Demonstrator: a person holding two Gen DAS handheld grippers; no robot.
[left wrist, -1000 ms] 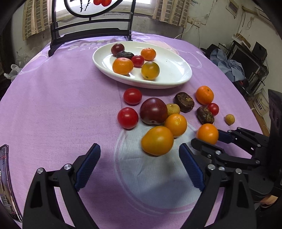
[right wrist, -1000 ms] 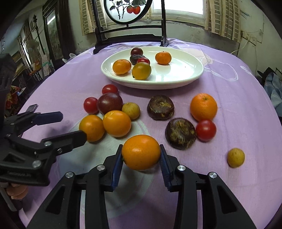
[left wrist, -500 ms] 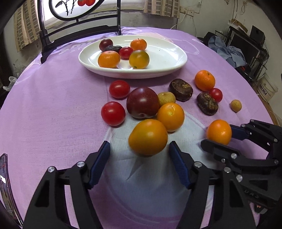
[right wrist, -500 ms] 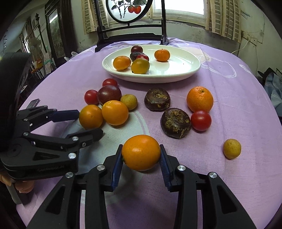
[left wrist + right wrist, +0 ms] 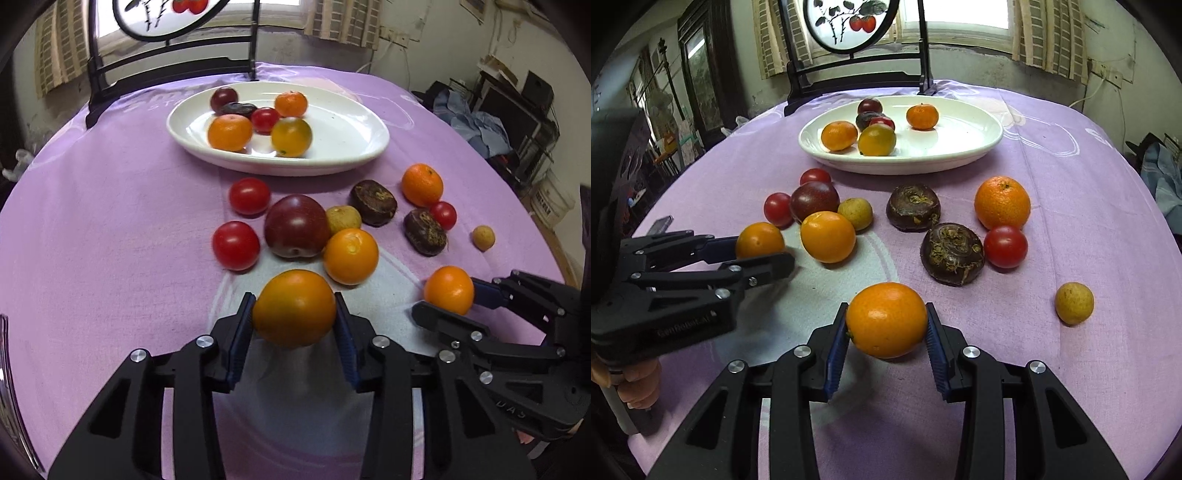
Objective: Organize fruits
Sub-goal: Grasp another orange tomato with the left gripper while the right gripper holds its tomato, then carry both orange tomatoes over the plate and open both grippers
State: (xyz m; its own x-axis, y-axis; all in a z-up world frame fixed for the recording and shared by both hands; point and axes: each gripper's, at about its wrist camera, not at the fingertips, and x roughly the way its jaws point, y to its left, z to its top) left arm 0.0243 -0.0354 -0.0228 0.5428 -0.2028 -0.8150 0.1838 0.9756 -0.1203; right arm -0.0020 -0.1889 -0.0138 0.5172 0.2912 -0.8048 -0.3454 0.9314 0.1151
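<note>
The orange-yellow fruit sits squarely between the blue pads of the left gripper, both pads pressed against its sides, so this hand is clenched on it just above the pale patch of the purple tablecloth. The fruit is nearly round, with no long axis to speak of, so the grasp angle matters little. What the coming move turns on is the white plate: it lies straight ahead of the fingers and well apart, beyond the cluster of loose fruit, with a dark red plum and an orange fruit directly in the path, so the load would likely need lifting over them rather than pushing forward. The right gripper is likewise clamped on its own orange, held just above the cloth; from the left camera it shows off to the right, no closer to the plate, so neither hand has a clear lead. The bare right half of the plate looks like the easier landing spot, since five or six fruits already crowd its left side. Compared with a second ago, the left fingers were spread wide with the orange-yellow fruit lying on the cloth ahead of them; half a second ago they flanked it without touching; now they have closed on it. The right hand's grip on its orange looks unchanged throughout.
</note>
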